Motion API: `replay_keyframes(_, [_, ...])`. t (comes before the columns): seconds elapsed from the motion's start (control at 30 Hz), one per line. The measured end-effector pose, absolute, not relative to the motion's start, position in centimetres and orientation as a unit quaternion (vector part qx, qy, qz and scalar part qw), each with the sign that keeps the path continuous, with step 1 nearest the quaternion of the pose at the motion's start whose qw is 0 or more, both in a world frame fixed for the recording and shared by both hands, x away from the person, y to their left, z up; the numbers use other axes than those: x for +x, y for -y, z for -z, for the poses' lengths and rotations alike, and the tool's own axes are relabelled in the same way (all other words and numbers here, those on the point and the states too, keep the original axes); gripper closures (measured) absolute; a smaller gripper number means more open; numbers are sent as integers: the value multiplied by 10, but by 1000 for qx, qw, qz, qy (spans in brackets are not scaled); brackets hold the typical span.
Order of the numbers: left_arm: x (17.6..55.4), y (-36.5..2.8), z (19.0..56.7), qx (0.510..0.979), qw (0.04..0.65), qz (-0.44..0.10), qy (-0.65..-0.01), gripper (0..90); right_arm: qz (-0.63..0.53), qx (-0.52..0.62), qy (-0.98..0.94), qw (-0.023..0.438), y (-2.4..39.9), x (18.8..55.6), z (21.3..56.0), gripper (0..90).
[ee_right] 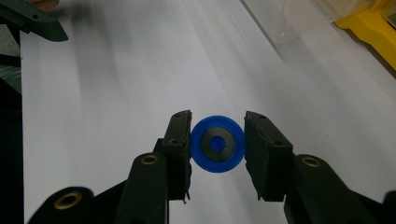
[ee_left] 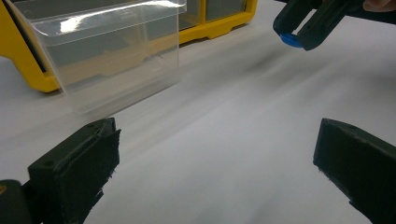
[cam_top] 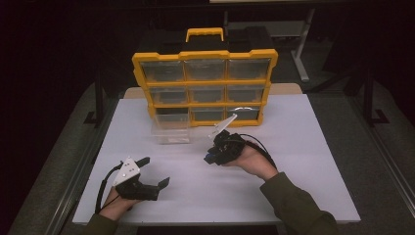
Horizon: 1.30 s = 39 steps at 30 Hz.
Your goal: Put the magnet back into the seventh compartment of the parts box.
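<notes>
A small blue disc [ee_right: 217,143] with a dark metal centre sits between the pads of my right gripper [ee_right: 217,145], which is shut on it. In the high view that right gripper [cam_top: 210,156] is at mid-table, just in front of the organizer, and the disc [cam_top: 209,159] shows as a blue spot at its tips. From the left gripper view the disc [ee_left: 290,40] hangs a little above the white table. My left gripper [ee_left: 215,158] stands open with nothing between its jaws, low at the table's front left [cam_top: 156,170].
A yellow organizer [cam_top: 205,53] with several clear drawers stands upright at the back of the white table [cam_top: 303,176]. One clear drawer [cam_top: 170,128] is out and stands empty on the table in front of its lower left slot. Dark floor surrounds the table.
</notes>
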<state>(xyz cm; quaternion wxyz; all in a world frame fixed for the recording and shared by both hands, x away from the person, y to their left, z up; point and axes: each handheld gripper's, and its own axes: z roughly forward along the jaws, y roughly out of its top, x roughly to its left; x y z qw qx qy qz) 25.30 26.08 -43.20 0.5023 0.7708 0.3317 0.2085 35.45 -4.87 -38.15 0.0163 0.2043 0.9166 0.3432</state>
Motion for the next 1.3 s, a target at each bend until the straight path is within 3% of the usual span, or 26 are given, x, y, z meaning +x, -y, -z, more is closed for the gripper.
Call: replay_keyframes(1.3, [253,-261,432,770,504,-207,-331,0,-357,187,-915,36,24,386,353,616])
